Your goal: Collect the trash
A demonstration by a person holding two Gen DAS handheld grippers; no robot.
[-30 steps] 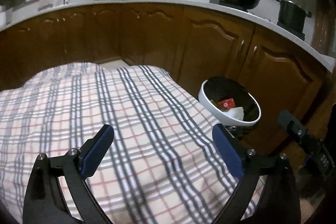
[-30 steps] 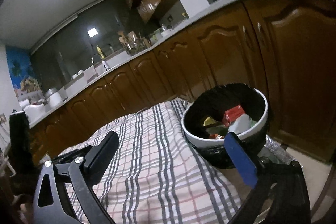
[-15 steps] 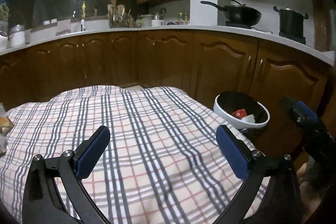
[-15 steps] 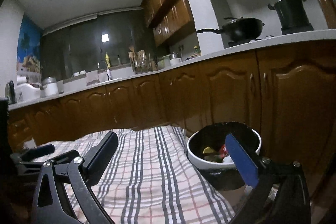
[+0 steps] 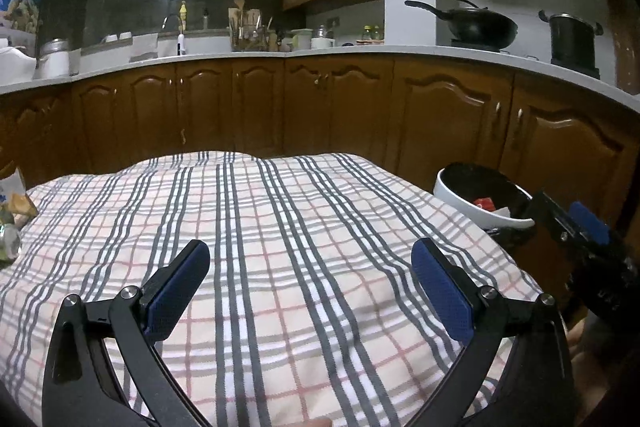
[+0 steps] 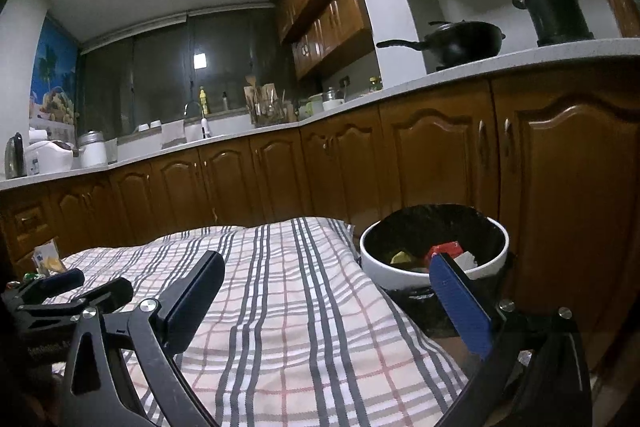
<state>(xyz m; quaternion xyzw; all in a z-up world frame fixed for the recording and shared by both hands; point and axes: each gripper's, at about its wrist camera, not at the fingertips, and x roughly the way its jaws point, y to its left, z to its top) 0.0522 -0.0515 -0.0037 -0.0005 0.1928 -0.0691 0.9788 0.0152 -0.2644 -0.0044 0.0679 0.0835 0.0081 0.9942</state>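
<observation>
Crinkly wrappers [image 5: 14, 217] left of the bin [image 6: 434, 273] look light and crushable, best pinched mid-fold; both grippers [image 5: 310, 291] [image 6: 328, 303] gape, holding nothing.

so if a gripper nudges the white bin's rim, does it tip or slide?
Probably slides or rocks more than it tips: the white bin looks wide and low. It seems light, holding only a few scraps such as a red wrapper, so even a soft push may shift it. The black liner is thin film and would likely crumple under the fingers.
</observation>
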